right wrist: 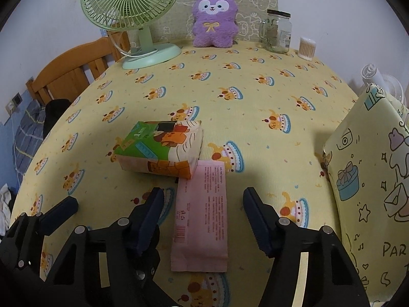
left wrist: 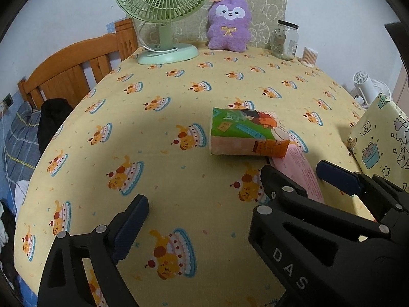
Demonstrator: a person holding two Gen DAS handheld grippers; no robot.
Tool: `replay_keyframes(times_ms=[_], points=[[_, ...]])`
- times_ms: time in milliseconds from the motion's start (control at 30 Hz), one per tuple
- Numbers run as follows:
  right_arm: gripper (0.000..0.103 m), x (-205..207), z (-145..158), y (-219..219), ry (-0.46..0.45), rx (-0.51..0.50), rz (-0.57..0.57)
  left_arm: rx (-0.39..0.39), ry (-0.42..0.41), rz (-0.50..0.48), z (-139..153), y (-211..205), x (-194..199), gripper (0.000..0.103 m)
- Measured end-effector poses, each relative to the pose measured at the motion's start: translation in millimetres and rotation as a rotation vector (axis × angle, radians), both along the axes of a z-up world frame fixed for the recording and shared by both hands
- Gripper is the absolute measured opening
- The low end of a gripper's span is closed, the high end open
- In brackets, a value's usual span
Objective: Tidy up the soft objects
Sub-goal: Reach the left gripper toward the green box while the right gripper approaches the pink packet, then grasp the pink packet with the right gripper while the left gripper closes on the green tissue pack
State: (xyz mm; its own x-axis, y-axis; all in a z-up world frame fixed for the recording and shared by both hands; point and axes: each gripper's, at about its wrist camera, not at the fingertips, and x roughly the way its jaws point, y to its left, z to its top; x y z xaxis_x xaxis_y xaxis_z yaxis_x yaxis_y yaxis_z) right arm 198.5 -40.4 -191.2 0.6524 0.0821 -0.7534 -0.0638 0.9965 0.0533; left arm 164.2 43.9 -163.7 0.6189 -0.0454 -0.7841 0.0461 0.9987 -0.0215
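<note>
The left gripper (left wrist: 204, 213) hangs over bare yellow cloth (left wrist: 158, 117), jaws wide with nothing between them. Ahead of its right finger lies the green tissue pack (left wrist: 242, 133); the fan (left wrist: 163, 12) stands far ahead at the back edge.

The right gripper (right wrist: 203, 220) is just beside it. Its jaws stand half-wide astride the pink pack (right wrist: 202, 217), which lies flat between the fingers (right wrist: 255, 220); neither pad touches it. The pink pack's far end meets the tissue pack, ahead and left of these jaws. The plush (right wrist: 213, 18) sits far ahead, with the jar (right wrist: 277, 30) and swab tub (right wrist: 306, 48) to its right. A printed cushion (right wrist: 370, 179) stands right of the right finger.
</note>
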Motion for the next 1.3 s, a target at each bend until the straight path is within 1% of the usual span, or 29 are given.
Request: replay_keyframes(times_ms=[33, 67, 233, 400, 533, 633, 900, 1067, 1200, 1300], points=[[0.044, -0.2, 0.2, -1.1, -0.005, -0.002, -0.009, 0.02, 0.003, 0.019, 0.0, -0.3, 0.5, 0.096], [0.043, -0.1, 0.6, -1.7, -0.007, -0.021, -0.022, 0.029, 0.004, 0.023, 0.1, -0.9, 1.3, 0.096], [0.042, -0.4, 1.0, -7.7, 0.002, 0.002, -0.005, 0.025, 0.011, 0.007, 0.7, -6.1, 1.3, 0.095], [0.041, -3.3, 2.5, -19.4, 0.011, 0.036, -0.032, 0.029, 0.007, -0.005, 3.7, -14.6, 1.1, 0.095], [0.041, -4.8, 5.2, -29.4, 0.005, 0.041, -0.056, 0.025, 0.002, -0.02, 6.2, -24.4, 3.5, 0.095], [0.041, -3.5, 8.0, -37.8, 0.003, 0.045, -0.069, 0.03, -0.001, -0.025, 7.7, -30.8, 8.2, 0.095], [0.042, 6.0, 19.6, -46.4, -0.025, 0.062, -0.062, 0.05, -0.017, -0.029, 13.4, -37.2, 27.9, 0.095], [0.042, 13.0, 26.6, -51.0, -0.038, 0.065, -0.072, 0.034, -0.028, -0.054, 18.6, -42.2, 38.0, 0.095], [0.042, 17.7, 31.1, -56.3, -0.043, 0.056, -0.09, 0.039, -0.039, -0.069, 21.0, -48.6, 46.3, 0.095], [0.042, 20.8, 31.3, -58.0, -0.045, 0.048, -0.102, 0.03, -0.033, -0.072, 19.8, -49.9, 51.8, 0.095]])
